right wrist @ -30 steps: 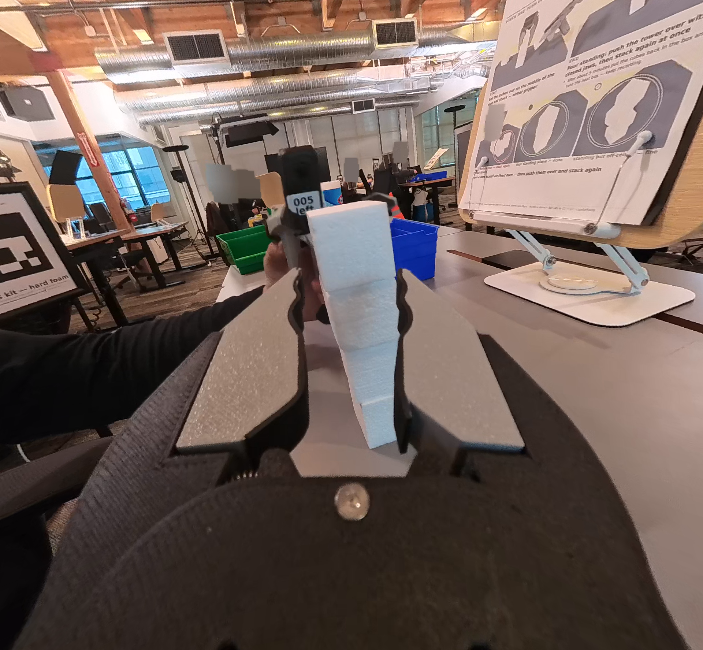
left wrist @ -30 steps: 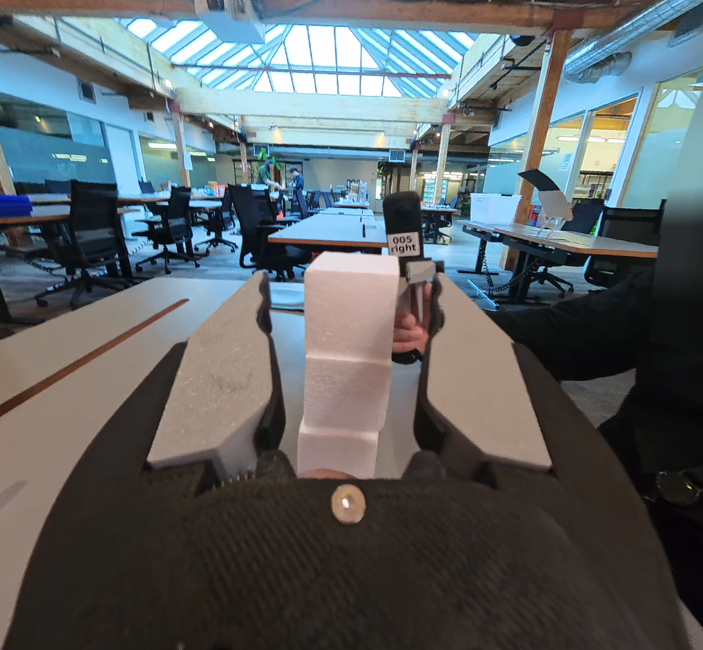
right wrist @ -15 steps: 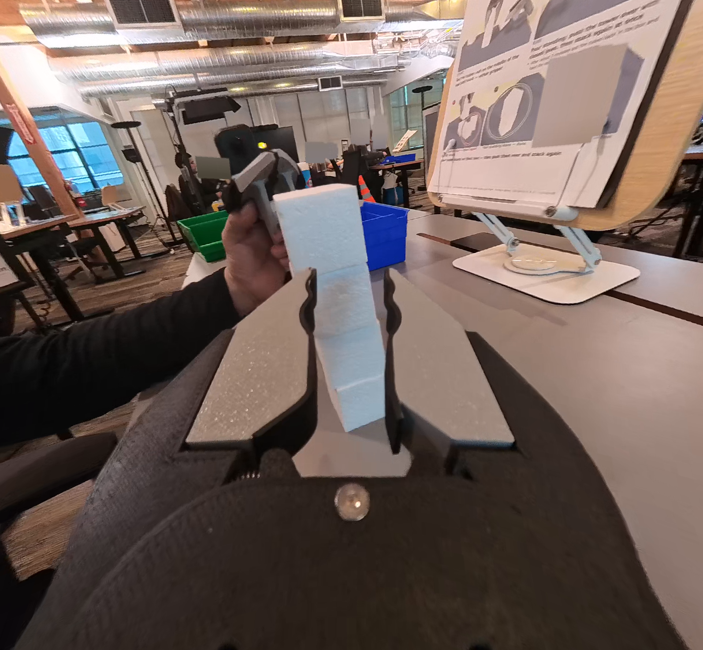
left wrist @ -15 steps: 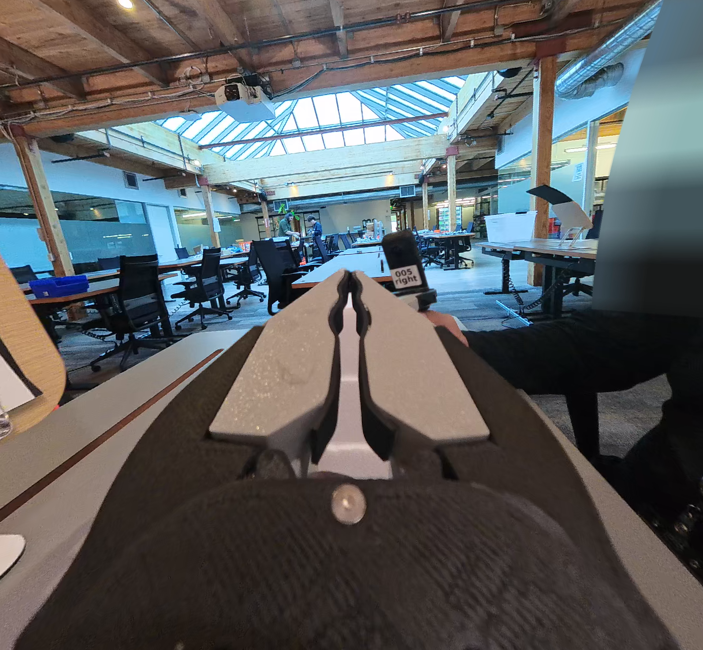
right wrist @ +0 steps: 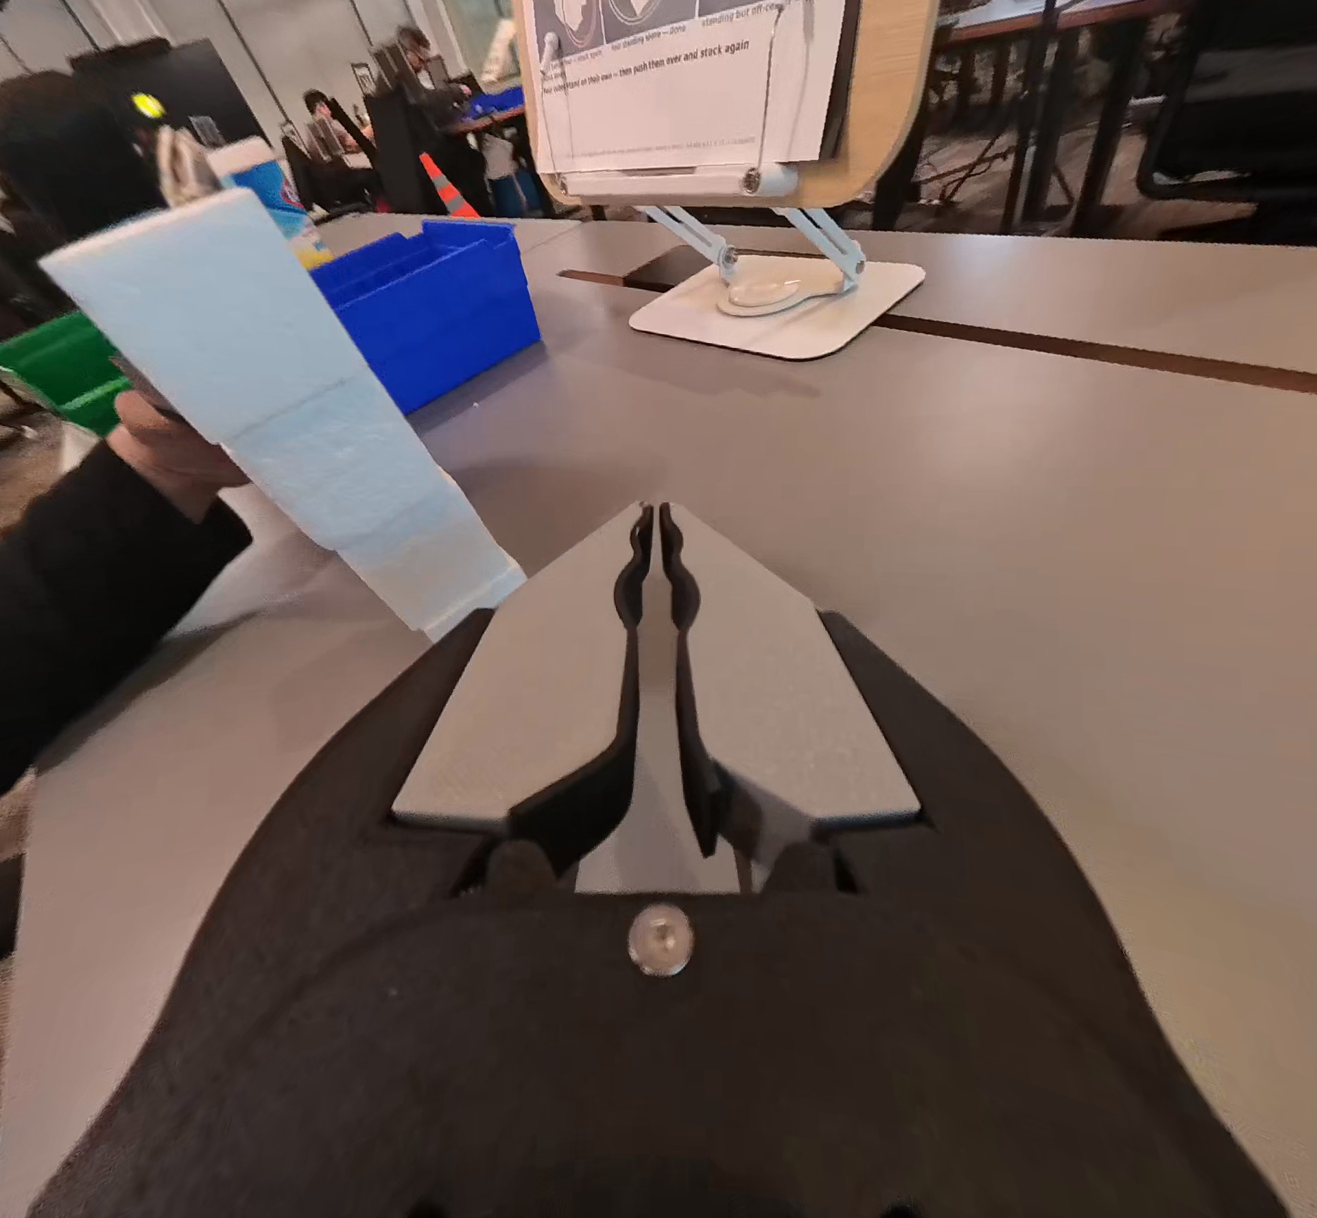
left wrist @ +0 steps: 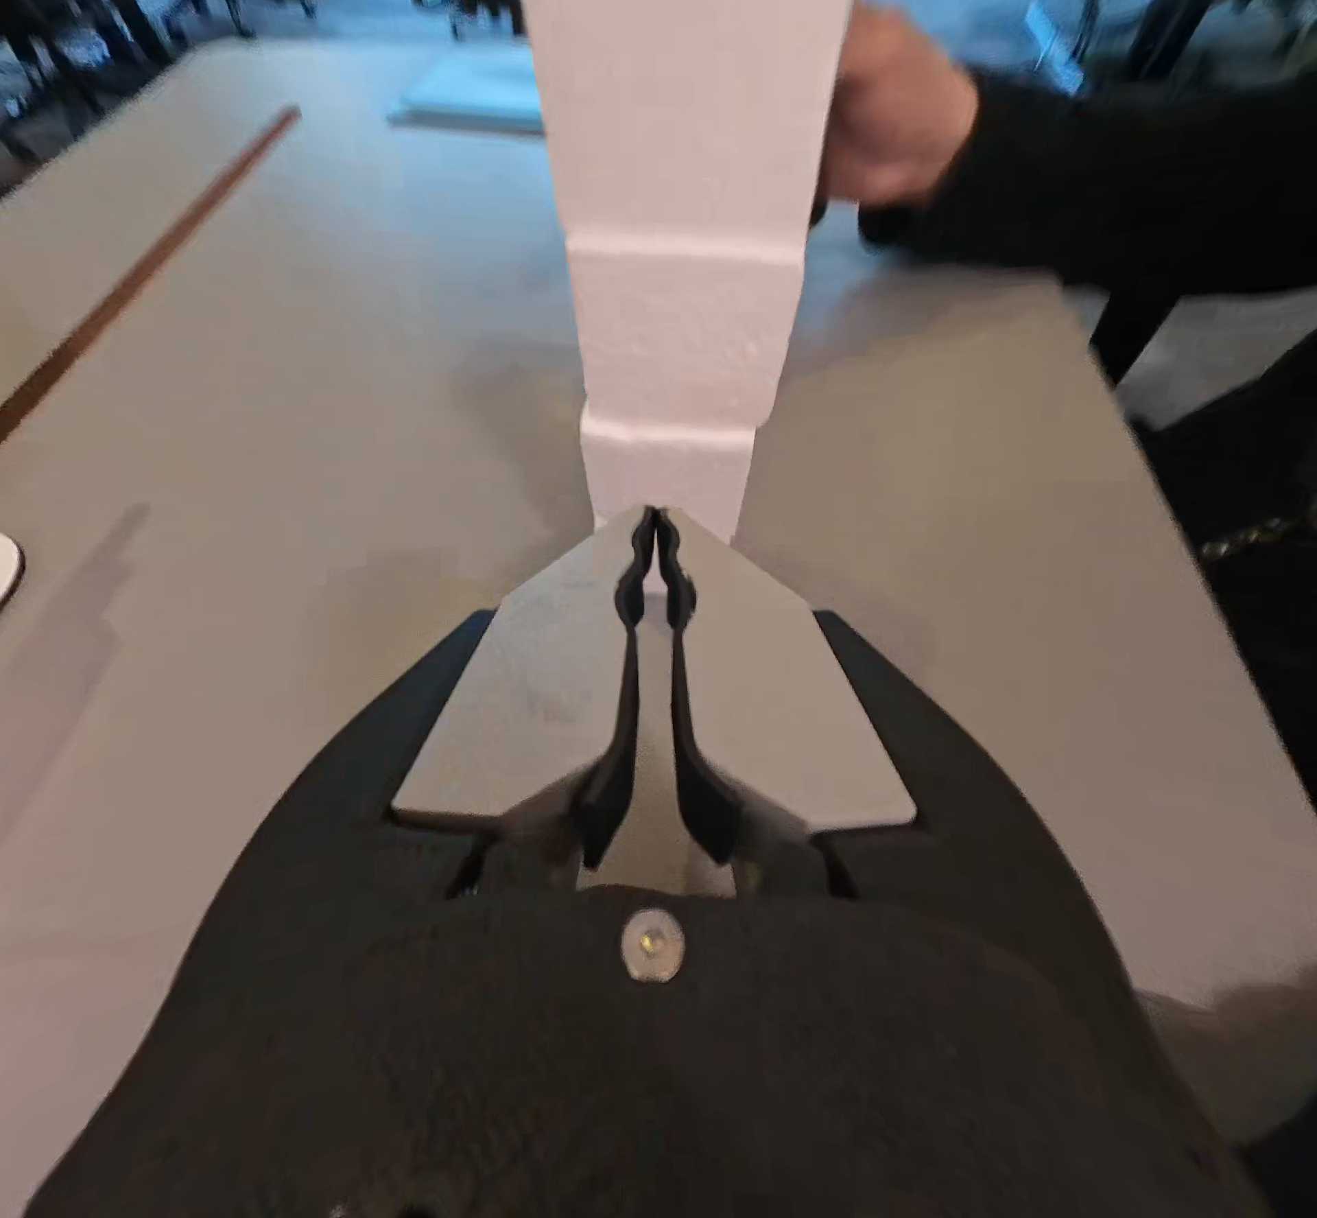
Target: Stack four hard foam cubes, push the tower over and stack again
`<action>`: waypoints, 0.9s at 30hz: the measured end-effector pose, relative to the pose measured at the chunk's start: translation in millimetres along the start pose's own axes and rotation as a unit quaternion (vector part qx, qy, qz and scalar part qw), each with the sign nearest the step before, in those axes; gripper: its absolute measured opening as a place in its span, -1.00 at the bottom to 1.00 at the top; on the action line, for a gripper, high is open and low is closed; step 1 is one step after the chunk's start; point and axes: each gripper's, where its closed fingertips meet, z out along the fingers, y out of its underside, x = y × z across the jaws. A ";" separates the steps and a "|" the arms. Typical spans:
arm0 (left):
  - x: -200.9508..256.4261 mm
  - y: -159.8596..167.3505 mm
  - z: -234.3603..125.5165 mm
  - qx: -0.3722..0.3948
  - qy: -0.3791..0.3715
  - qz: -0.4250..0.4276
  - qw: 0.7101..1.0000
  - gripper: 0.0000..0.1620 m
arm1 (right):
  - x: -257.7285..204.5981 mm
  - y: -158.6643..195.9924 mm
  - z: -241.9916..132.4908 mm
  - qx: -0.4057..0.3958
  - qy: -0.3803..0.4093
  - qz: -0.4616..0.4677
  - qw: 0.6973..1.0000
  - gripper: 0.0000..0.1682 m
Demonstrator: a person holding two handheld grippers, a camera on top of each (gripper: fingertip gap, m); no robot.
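A tower of white hard foam cubes (left wrist: 677, 200) stands on the grey table (left wrist: 299, 442); its top runs out of the left wrist view. My left gripper (left wrist: 656, 519) is shut and empty, with its tips right at the bottom cube (left wrist: 663, 471), touching or nearly so. In the right wrist view the tower (right wrist: 285, 414) is at the left and looks tilted leftward. My right gripper (right wrist: 656, 512) is shut and empty, just right of the tower's base and apart from it. A hand (right wrist: 164, 449) shows behind the tower.
A blue bin (right wrist: 435, 321) and a green bin (right wrist: 64, 364) sit behind the tower. A document stand (right wrist: 713, 43) on a white base (right wrist: 777, 307) stands at the back. A dark groove (left wrist: 142, 278) runs along the table. A dark sleeve (left wrist: 1112, 186) reaches in from the right. Left tips to right tips: about 15 cm.
Both grippers have gone from open around the tower to shut. The left one rose, then dropped to point at the tower's base. The right one has moved to the tower's right.
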 end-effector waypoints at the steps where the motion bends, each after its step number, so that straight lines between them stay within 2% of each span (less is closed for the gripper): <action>1: 0.6 9.5 1.9 -0.038 -0.006 0.007 0.999 -1.00 | -2.3 -1.8 -0.2 0.006 -0.011 0.009 1.000 -1.00; 3: 2.2 33.1 -0.3 -0.127 -0.014 0.018 0.992 -1.00 | -5.1 -4.3 -0.4 0.014 -0.023 0.021 0.999 -1.00; 5: 6.2 43.2 -6.0 -0.165 -0.008 0.016 0.986 -1.00 | -5.7 -4.1 0.2 0.015 -0.029 0.029 0.999 -1.00; 9: 9.5 41.3 -14.0 -0.215 0.006 -0.007 0.977 -1.00 | -4.9 -2.9 1.8 0.014 -0.036 0.043 0.998 -0.98; 15: 21.7 41.4 -20.0 -0.350 0.039 -0.004 0.936 -1.00 | -8.5 -1.9 3.9 0.014 -0.046 0.046 0.998 -0.97; 19: 29.6 38.4 -15.2 -0.387 0.062 -0.021 0.920 -1.00 | -11.7 0.3 5.9 0.008 -0.049 0.041 0.998 -0.96; 27: 20.2 31.5 3.7 -0.367 0.062 -0.003 0.928 -1.00 | -9.1 -0.9 4.3 0.010 -0.045 0.044 0.998 -0.96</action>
